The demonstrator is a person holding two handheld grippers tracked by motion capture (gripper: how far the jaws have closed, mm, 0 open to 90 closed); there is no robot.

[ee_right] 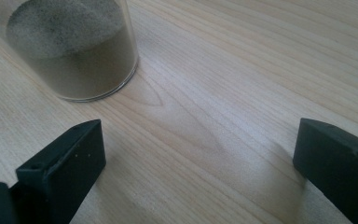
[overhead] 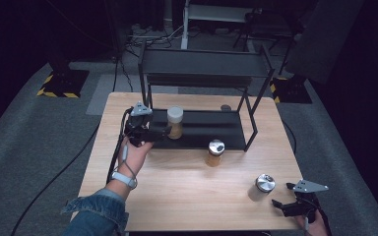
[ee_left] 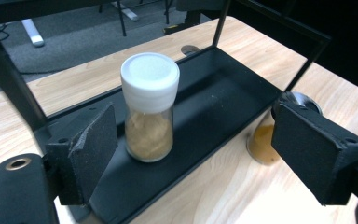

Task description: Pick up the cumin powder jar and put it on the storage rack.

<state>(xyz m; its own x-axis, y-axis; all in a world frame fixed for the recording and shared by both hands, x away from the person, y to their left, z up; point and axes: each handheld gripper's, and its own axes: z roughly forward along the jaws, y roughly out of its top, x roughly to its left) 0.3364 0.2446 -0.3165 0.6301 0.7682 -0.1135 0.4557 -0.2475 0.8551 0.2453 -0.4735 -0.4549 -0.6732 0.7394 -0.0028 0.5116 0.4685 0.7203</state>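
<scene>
Since both tongs, left (ee_left: 193,158) and right (ee_right: 200,163), stand released, take the white-capped jar (ee_left: 149,109) by its smooth, breakable glass body, gently.

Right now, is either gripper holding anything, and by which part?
Nothing is held. The left gripper stands open, clear of the white-capped jar on the rack shelf; the right gripper is open beside the grey-powder jar.

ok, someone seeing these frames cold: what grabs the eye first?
Probably the white-capped jar of tan powder standing upright on the lower shelf of the black rack, with the left gripper open just beside it, pads clear of the glass. Next, two silver-lidded jars on the wooden table: an amber one by the rack's front edge, a darker one near the open right gripper.
</scene>
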